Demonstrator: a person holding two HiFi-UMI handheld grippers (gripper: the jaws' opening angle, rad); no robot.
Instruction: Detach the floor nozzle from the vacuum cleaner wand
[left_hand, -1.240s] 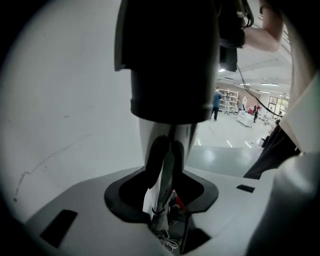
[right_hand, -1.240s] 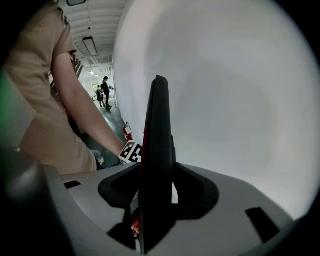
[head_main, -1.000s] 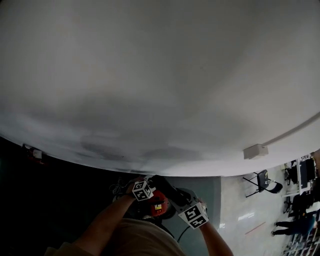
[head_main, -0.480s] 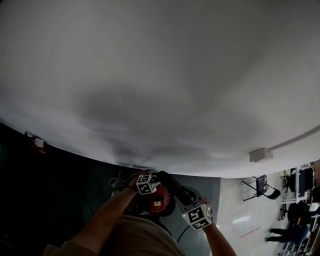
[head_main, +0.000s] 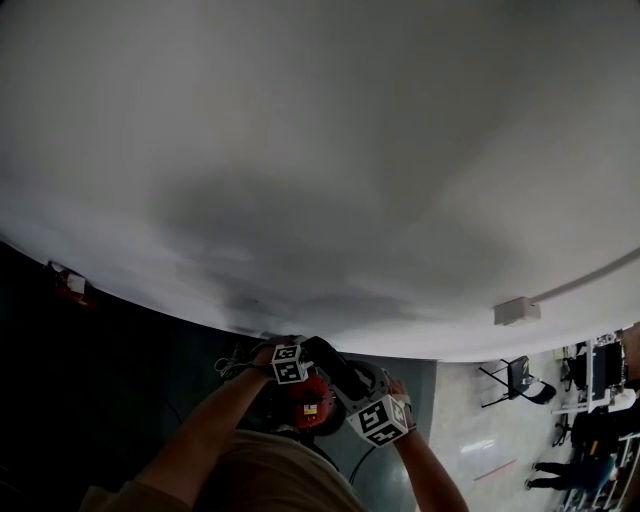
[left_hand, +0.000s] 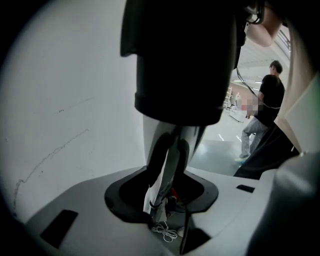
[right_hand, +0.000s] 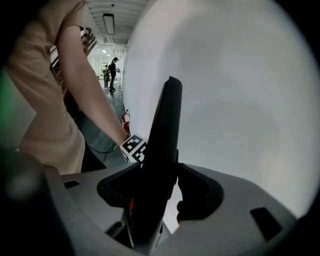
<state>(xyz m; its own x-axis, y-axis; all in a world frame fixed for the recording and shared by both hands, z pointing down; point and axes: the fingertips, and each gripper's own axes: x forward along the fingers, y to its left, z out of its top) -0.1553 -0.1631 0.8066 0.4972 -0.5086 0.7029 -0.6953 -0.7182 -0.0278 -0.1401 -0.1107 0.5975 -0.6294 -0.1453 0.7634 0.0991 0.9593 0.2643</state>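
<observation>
Low in the head view, the black vacuum wand (head_main: 330, 368) runs between my two grippers, above the red vacuum body (head_main: 312, 405). The left gripper (head_main: 296, 372) sits at the wand's upper end. In the left gripper view a bulky black part (left_hand: 185, 60) fills the top, and its grey-and-black stem (left_hand: 167, 160) runs down between the jaws of the left gripper (left_hand: 165, 200), which grip it. In the right gripper view the black wand (right_hand: 165, 135) stands between the jaws of the right gripper (right_hand: 167, 200). Those jaws have just been opening, and a gap shows beside the right finger (right_hand: 192, 200).
A white wall (head_main: 320, 150) fills most of the head view, with a small box (head_main: 516, 310) mounted on it. A folding chair (head_main: 520, 375) and people (head_main: 590, 430) are at the far right. A person in a black shirt (left_hand: 267, 100) stands beyond. A white cord (left_hand: 167, 231) lies below.
The right gripper's marker cube has shifted left and a little up, closer to the left gripper. The left gripper has stayed at the wand's upper end.
</observation>
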